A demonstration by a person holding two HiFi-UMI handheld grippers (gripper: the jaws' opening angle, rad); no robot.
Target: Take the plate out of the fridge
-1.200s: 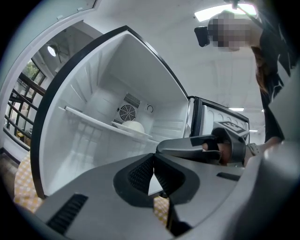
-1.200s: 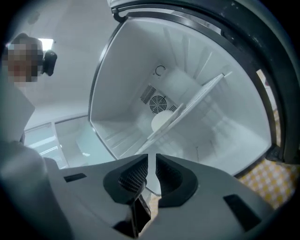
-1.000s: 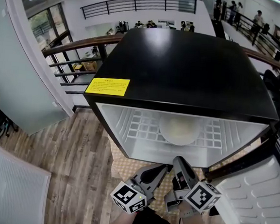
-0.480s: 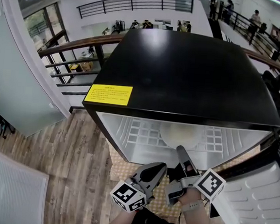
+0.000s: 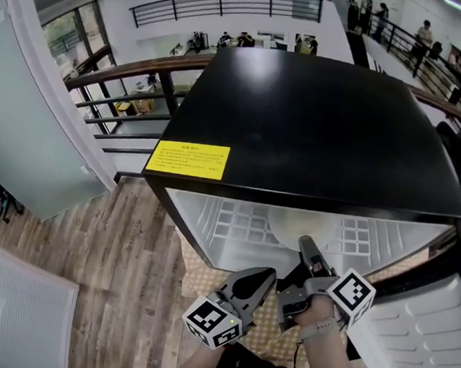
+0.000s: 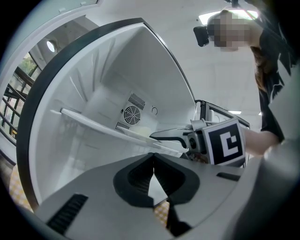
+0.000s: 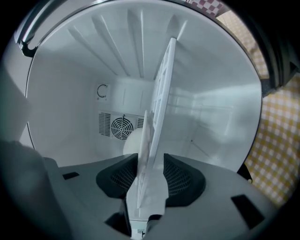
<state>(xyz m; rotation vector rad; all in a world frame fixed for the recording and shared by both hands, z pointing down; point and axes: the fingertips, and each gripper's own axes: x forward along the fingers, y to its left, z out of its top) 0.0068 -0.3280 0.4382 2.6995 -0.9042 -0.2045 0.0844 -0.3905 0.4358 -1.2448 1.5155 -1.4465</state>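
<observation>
Reach step: the right gripper (image 5: 307,246), jaws wide but just closing a little, straddles the shelf (image 5: 235,220) edge. The plate (image 5: 295,222) lies just beyond on that shelf in the fridge (image 5: 316,123), ungripped. Next, I judge, it must reach the rim and clamp; the left gripper (image 5: 258,279) hangs outside, jaws together, and the yellow label (image 5: 187,158) is unreadable.

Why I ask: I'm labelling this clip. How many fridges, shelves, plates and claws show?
Fridge: 1
Shelf: 1
Plate: 1
Claws: 2 (left claw shut; right claw jaws just closing, shelf edge between them)
Total: 5
</observation>
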